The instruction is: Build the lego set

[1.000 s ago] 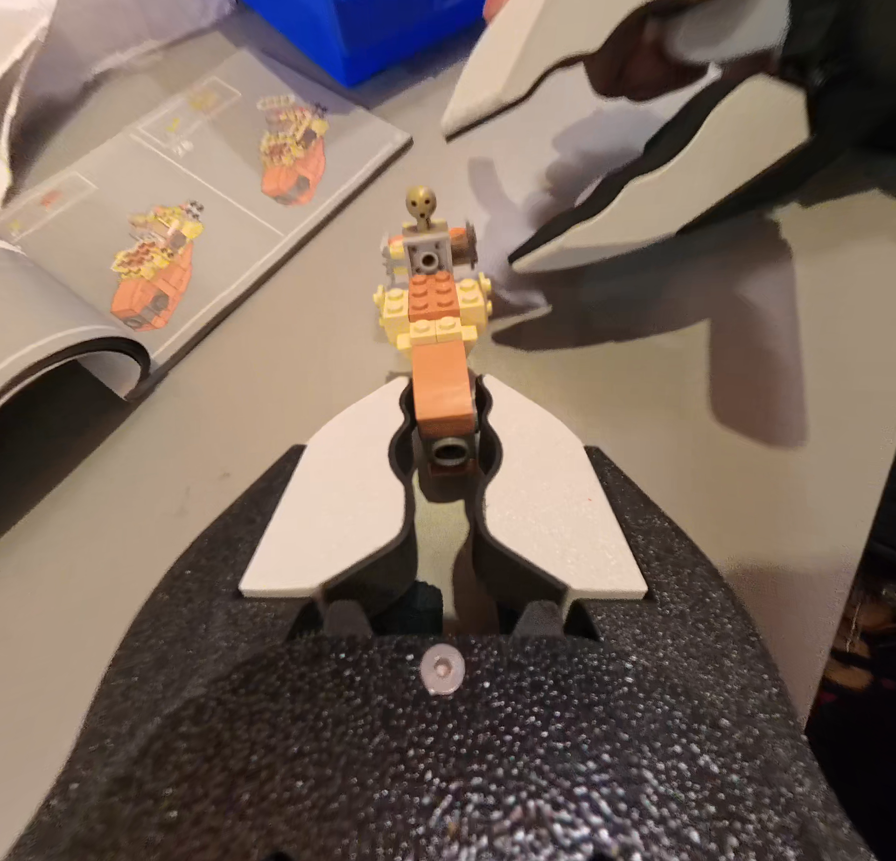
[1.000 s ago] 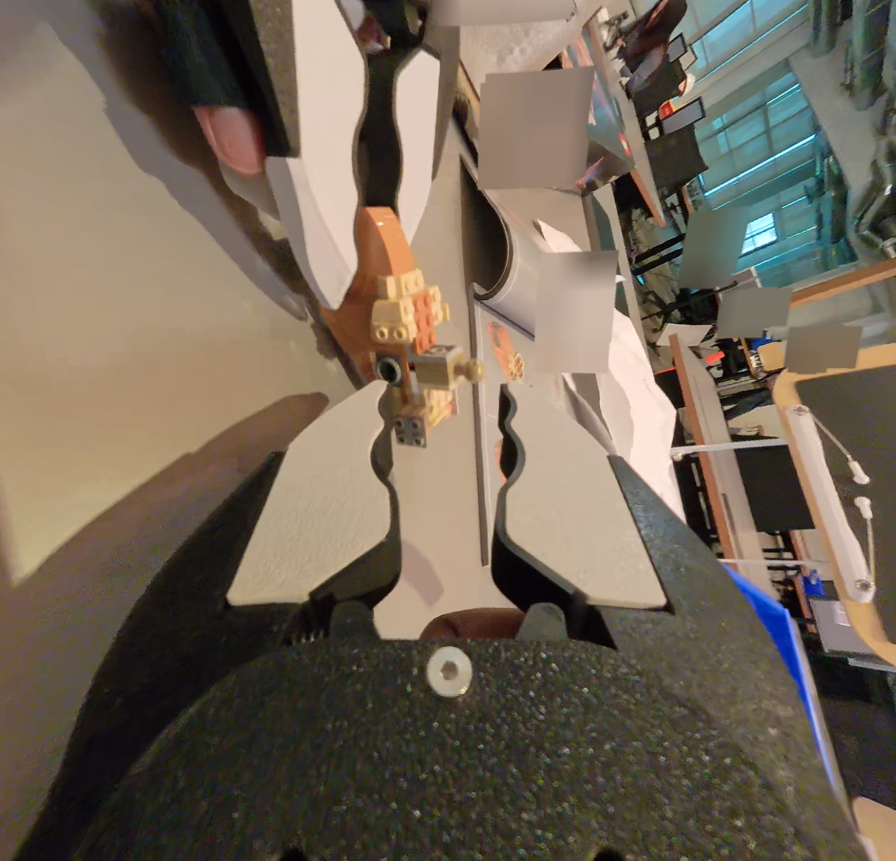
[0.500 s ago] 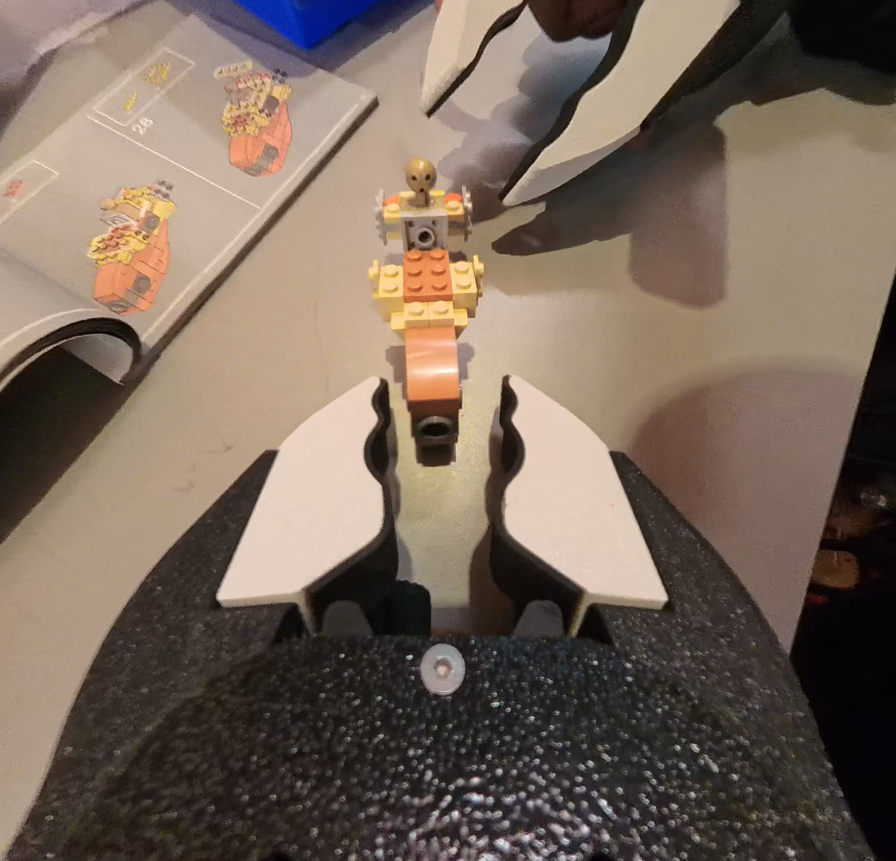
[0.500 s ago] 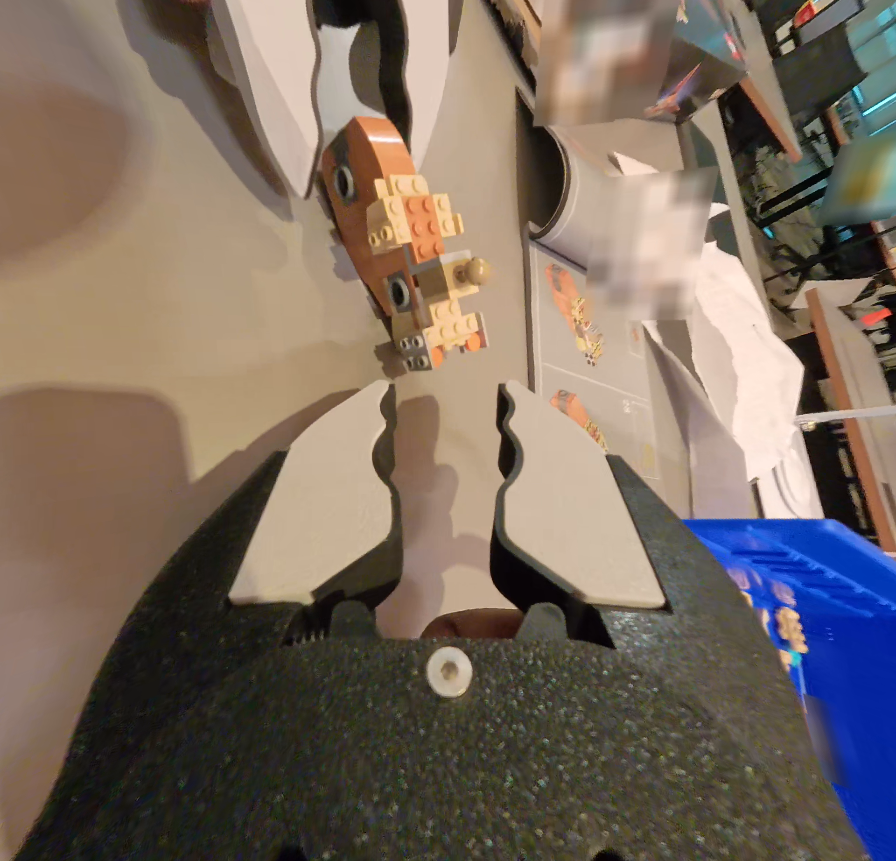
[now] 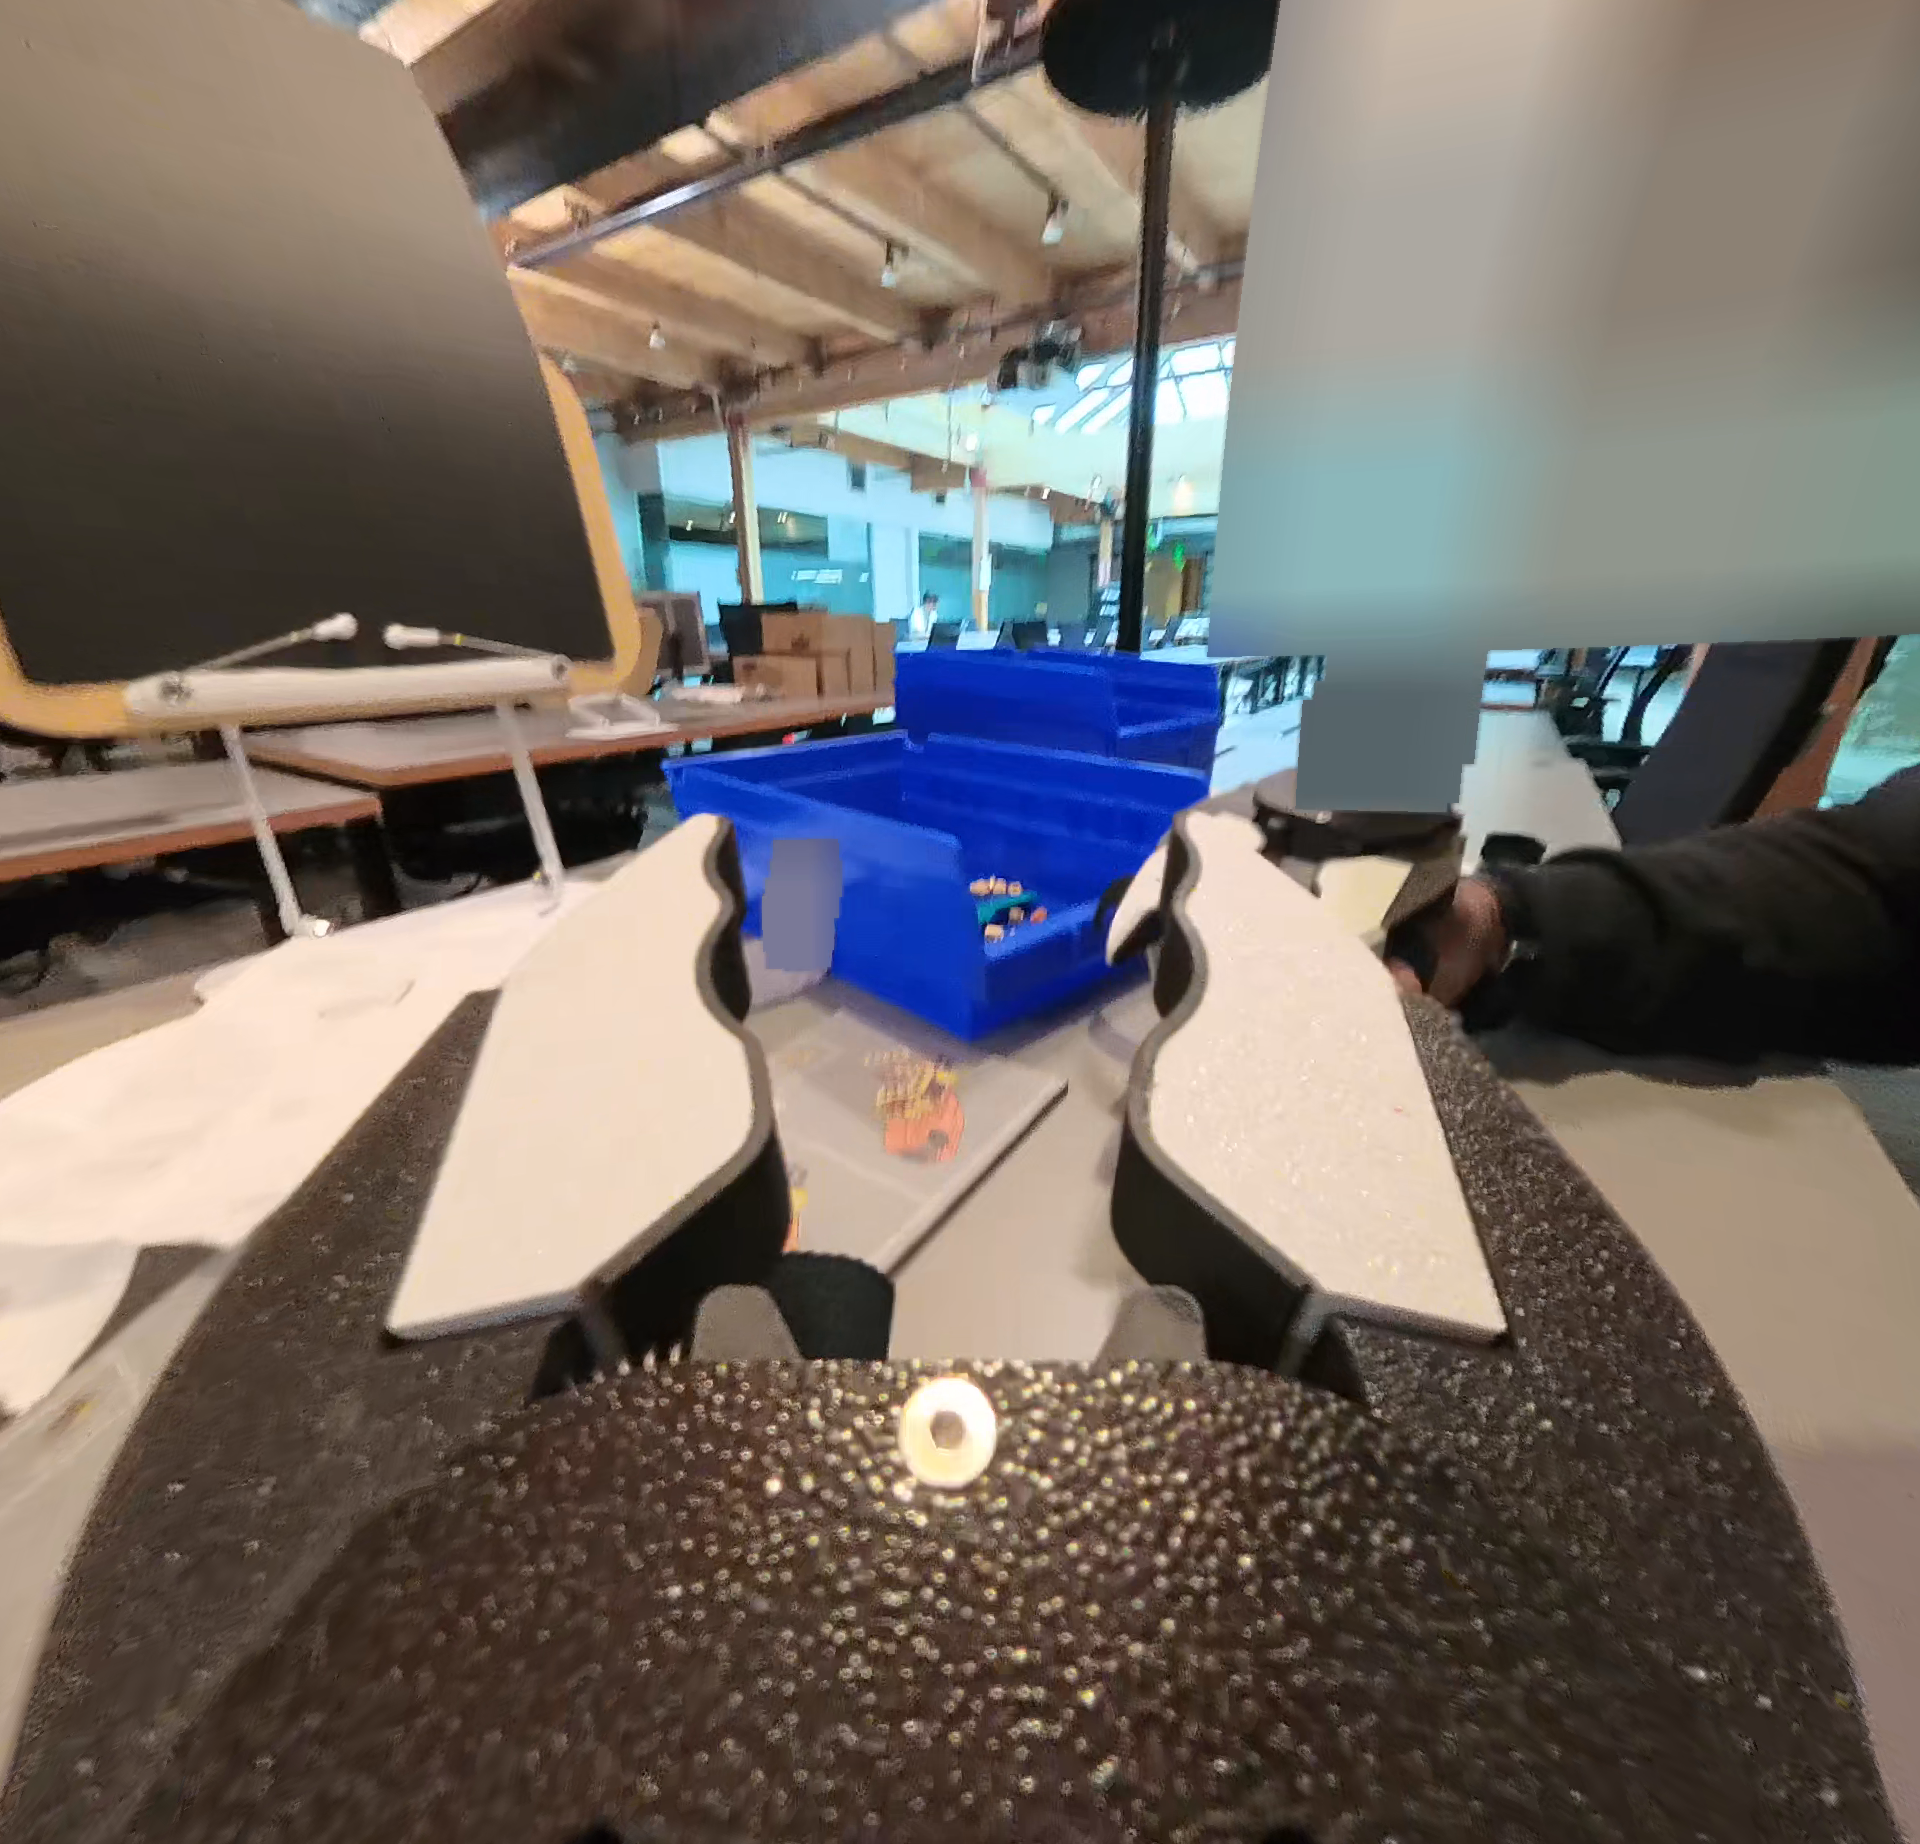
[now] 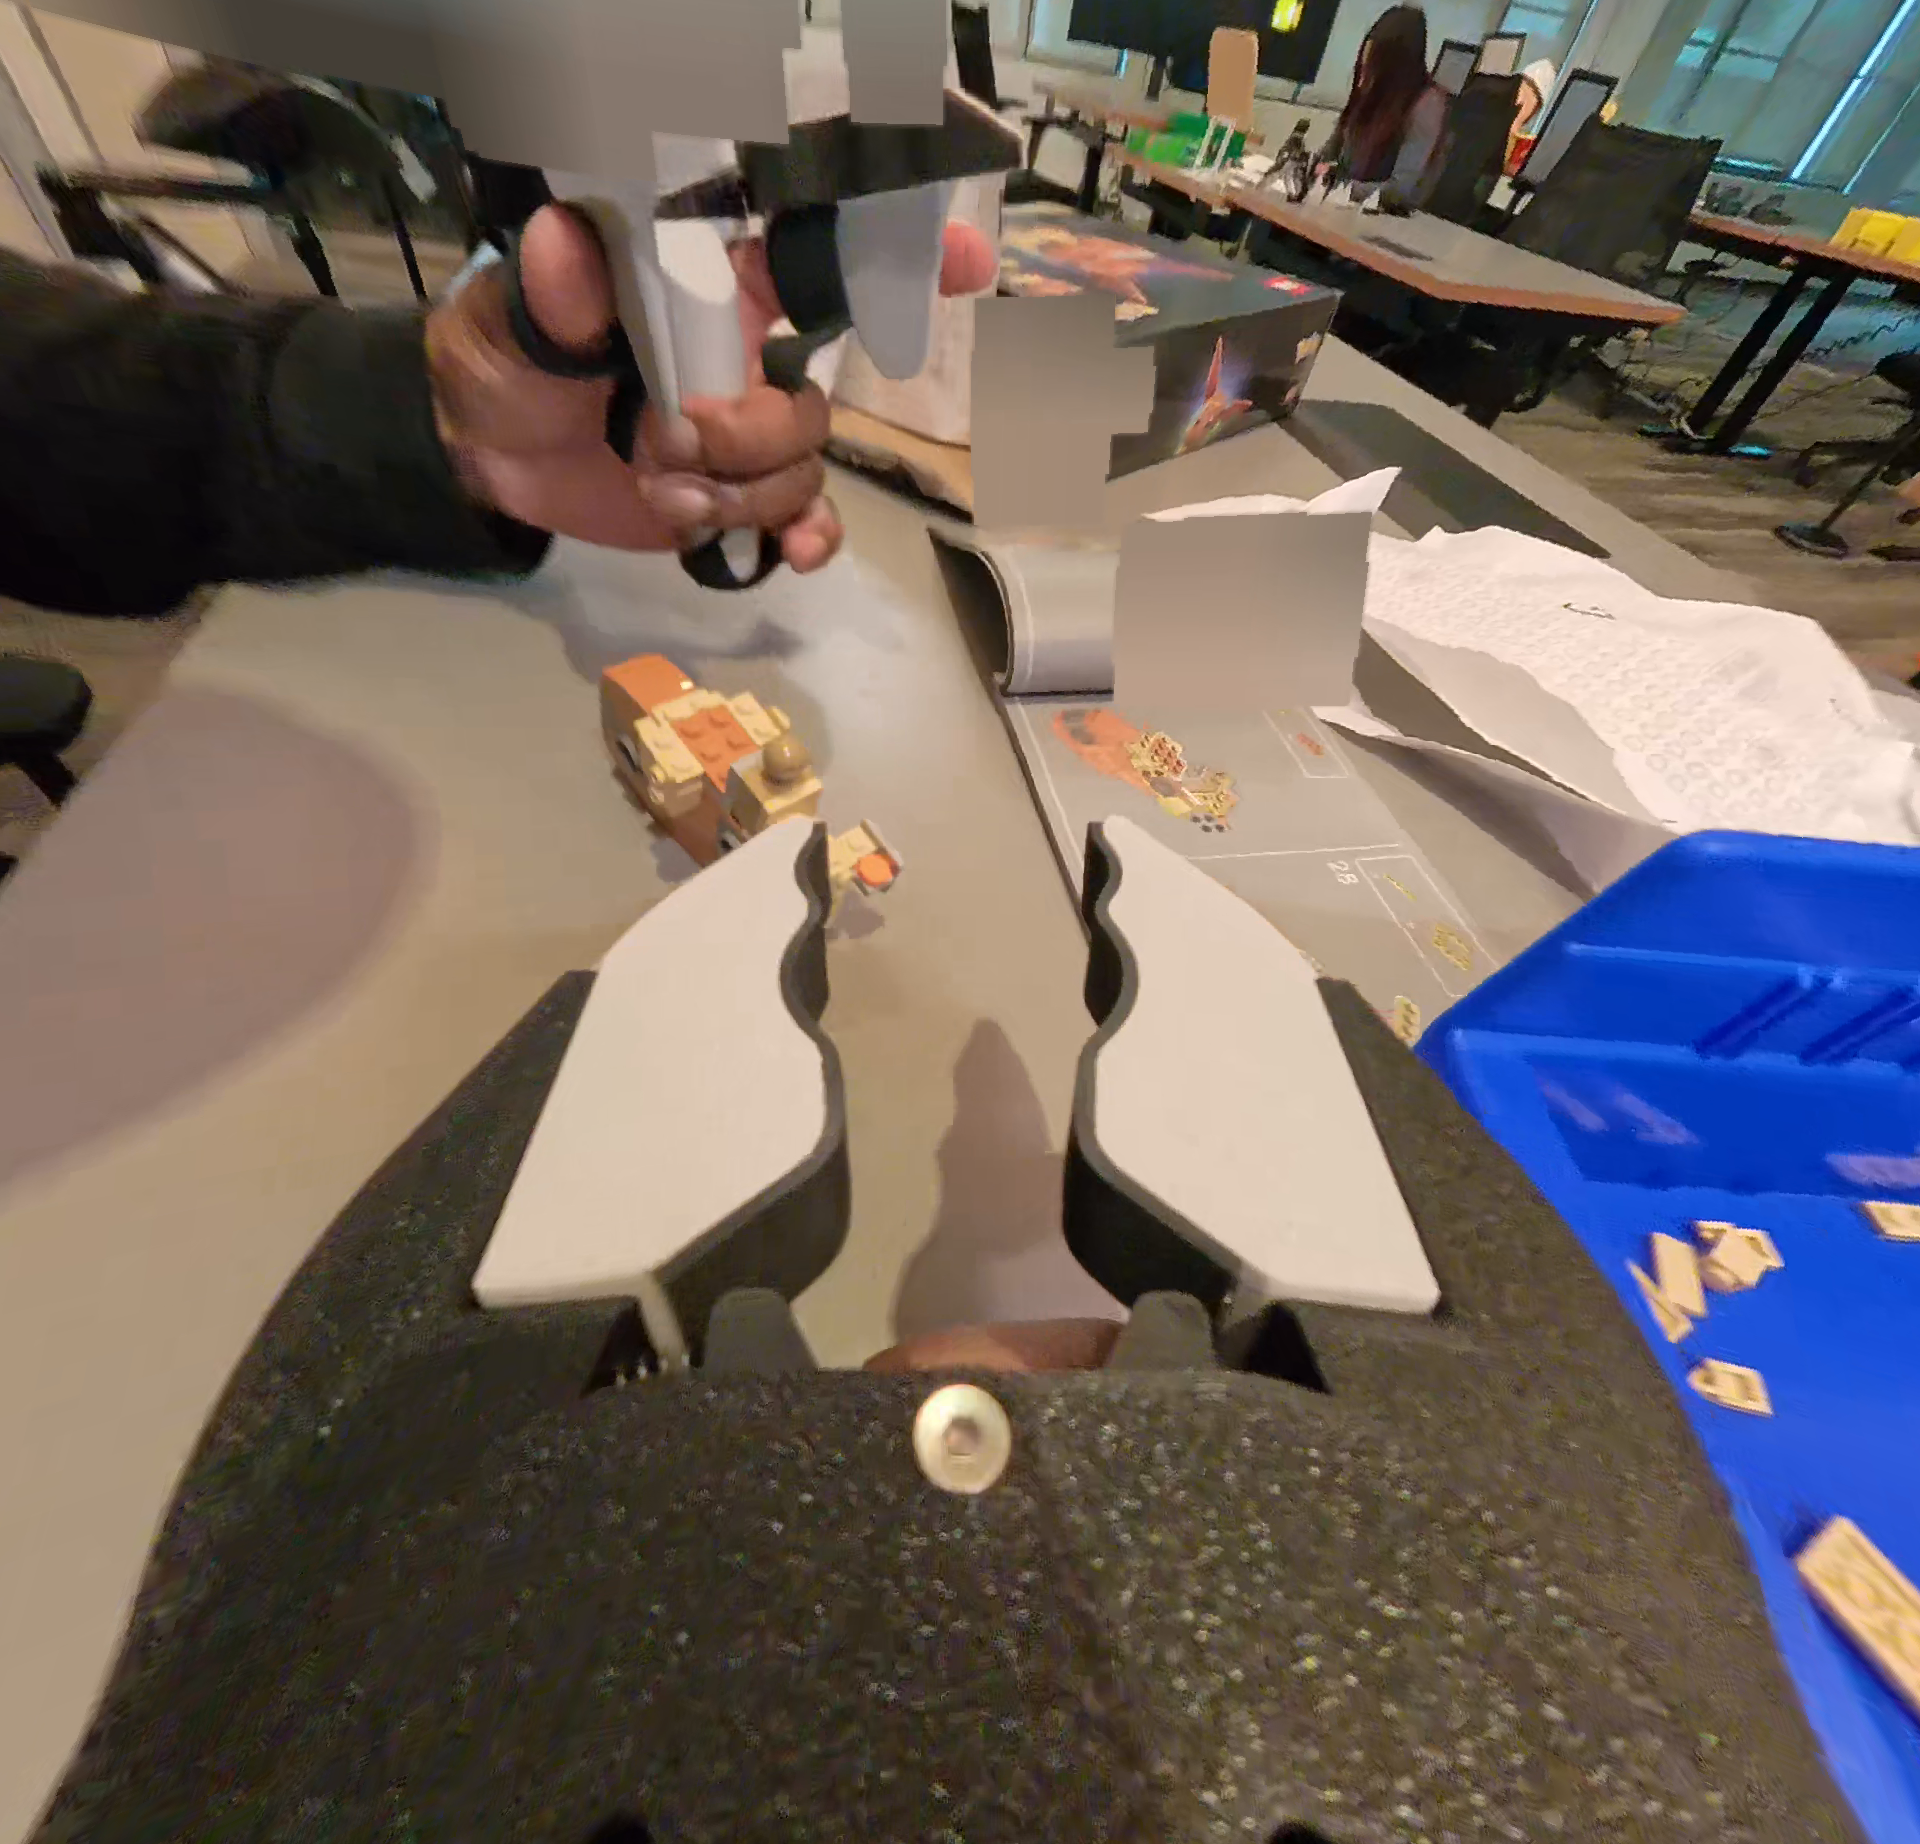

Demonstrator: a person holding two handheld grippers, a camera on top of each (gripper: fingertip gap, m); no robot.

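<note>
Progress looks partial: the orange and tan model (image 6: pixel 698 761) rests on the worktop (image 6: pixel 312 963) just beyond your right gripper (image 6: pixel 951 849), ahead of its left fingertip and touching neither finger. A small tan and orange sub-piece (image 6: pixel 864 857) lies between the model and that fingertip; whether it is joined to the model you cannot tell from here. The right fingers (image 6: pixel 707 1056) stand apart and hold nothing.

Your left gripper (image 5: pixel 945 838) is raised off the worktop, its fingers (image 5: pixel 613 1067) spread wide and empty; between them you see the blue bin (image 5: pixel 935 921) with a few loose pieces and, nearer, the open instruction booklet (image 5: pixel 914 1119). In the right wrist view your left hand (image 6: pixel 623 412) grips that tool above and beyond the model.

Loose tan plates (image 6: pixel 1704 1275) wait in the bin to the right of your right fingers, so plenty of building seems left. Judging by the booklet's printed picture, the model lacks its upper detail.
</note>
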